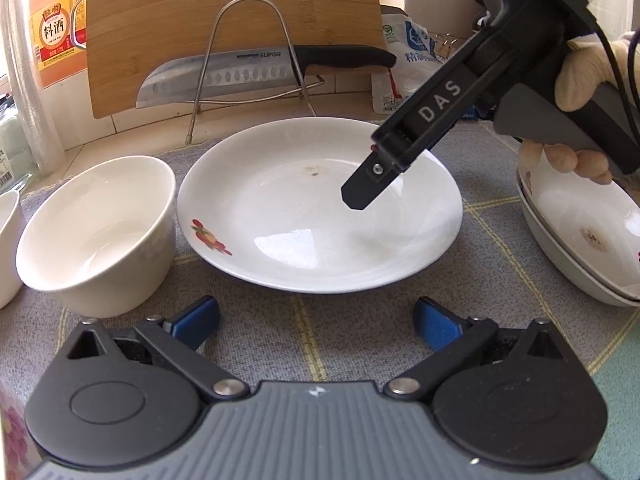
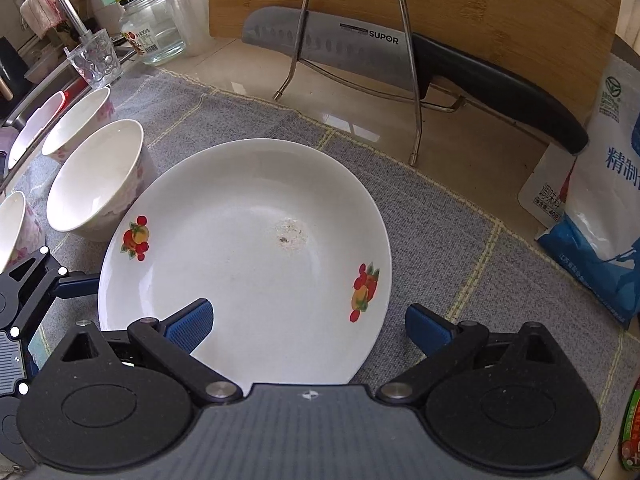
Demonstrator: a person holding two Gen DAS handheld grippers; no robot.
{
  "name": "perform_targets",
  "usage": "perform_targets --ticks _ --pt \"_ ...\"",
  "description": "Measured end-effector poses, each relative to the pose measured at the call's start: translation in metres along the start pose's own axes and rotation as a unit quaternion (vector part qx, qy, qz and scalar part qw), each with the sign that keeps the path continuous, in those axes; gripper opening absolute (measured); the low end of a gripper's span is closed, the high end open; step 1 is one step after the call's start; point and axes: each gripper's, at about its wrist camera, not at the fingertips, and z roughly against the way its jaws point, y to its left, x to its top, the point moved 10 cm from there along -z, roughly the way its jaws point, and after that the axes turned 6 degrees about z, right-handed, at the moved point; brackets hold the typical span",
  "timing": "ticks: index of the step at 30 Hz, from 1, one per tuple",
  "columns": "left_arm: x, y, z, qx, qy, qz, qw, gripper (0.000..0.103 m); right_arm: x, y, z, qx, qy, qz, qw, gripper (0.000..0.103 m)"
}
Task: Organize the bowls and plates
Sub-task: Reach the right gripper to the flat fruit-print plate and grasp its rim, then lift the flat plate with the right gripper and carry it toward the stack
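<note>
A white plate [image 1: 320, 216] [image 2: 248, 264] with red fruit prints and a small stain lies on the grey mat. My right gripper [image 2: 310, 326] [image 1: 357, 197] hovers open over the plate's near right edge, with one blue pad above the plate and the other outside the rim. My left gripper [image 1: 316, 320] is open, low over the mat just in front of the plate, holding nothing. A white bowl [image 1: 96, 232] [image 2: 96, 184] stands upright left of the plate. More bowls [image 2: 76, 124] line up beyond it. At the right, stacked plates [image 1: 580, 240] rest on the mat.
Behind the plate a wire rack [image 1: 248, 64] [image 2: 352, 40] holds a kitchen knife [image 1: 240, 76] in front of a wooden cutting board [image 1: 224, 8]. A salt bag [image 2: 600, 216] leans at right. A cooking wine bottle [image 1: 56, 28], glass jar [image 2: 152, 28] and tumbler [image 2: 96, 60] stand at left.
</note>
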Motion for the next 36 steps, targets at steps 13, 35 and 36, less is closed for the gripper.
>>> perform_targets --ticks 13,35,36 --pt "0.001 0.002 -0.001 0.007 0.004 0.007 0.9999 0.103 0.013 -0.001 -0.015 0.014 0.008 0.027 1.0 0.103" --pt "0.005 0.003 -0.004 0.015 -0.021 0.012 0.9996 0.103 0.042 0.0 -0.023 0.123 -0.022 0.079 0.989 0.103" --pt "0.005 0.003 -0.004 0.016 -0.023 0.012 0.9995 0.103 0.043 0.001 -0.023 0.128 -0.022 0.082 0.988 0.103"
